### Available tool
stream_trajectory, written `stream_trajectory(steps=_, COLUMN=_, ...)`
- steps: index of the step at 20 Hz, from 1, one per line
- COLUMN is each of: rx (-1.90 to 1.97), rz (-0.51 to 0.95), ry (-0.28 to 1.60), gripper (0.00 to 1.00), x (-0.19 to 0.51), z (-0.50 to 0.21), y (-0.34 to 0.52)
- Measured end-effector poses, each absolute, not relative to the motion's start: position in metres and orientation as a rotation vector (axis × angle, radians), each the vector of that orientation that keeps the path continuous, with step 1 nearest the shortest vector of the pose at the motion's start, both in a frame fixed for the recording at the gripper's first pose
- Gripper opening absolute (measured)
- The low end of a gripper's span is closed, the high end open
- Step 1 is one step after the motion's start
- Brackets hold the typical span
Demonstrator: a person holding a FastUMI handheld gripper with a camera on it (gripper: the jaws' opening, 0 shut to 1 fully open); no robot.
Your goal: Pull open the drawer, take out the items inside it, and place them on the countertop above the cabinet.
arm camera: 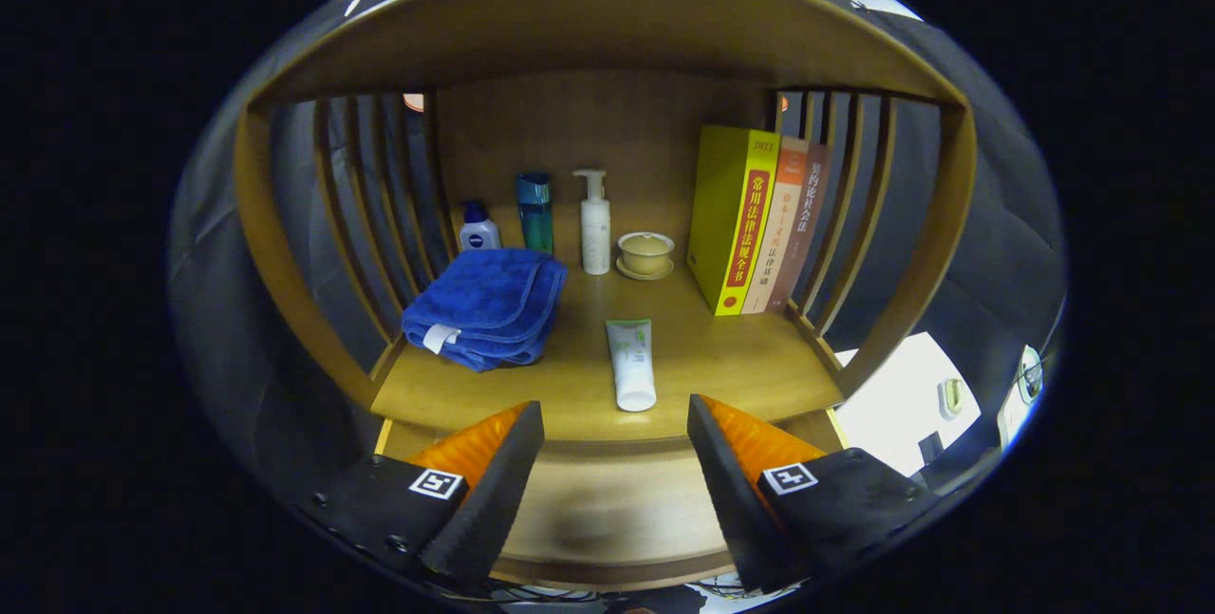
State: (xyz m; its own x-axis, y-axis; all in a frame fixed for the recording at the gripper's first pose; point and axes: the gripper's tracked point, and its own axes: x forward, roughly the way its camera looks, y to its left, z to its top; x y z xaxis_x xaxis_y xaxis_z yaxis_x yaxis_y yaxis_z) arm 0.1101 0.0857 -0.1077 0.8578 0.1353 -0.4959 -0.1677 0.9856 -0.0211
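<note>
Two fingers of claw (615, 424) spread, empty; tube (631, 363) lies just ahead near countertop (721, 358) front edge.

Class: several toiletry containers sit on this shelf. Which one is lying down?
The white tube with green print, flat just ahead of the open gripper. The small bottle, teal bottle and pump bottle stand upright.

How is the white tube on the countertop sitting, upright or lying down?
Lying down. The white tube rests flat on the countertop, cap toward the open gripper, just ahead of its fingers.
</note>
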Motion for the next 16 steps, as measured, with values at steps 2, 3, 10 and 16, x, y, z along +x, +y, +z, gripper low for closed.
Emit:
stream_trajectory(steps=2, rx=-0.04, rz=0.165, ry=0.49, gripper=0.99, x=0.09, z=-0.103, y=0.086)
stream_trajectory(steps=3, rx=-0.031, rz=0.165, ry=0.476, gripper=0.99, x=0.08, z=-0.101, y=0.085)
stream_trajectory(steps=10, rx=-0.028, rz=0.141, ry=0.373, gripper=0.99, x=0.016, z=-0.103, y=0.064)
stream_trajectory(steps=16, rx=-0.032, rz=0.134, ry=0.311, gripper=0.99, x=-0.027, z=-0.123, y=0.05)
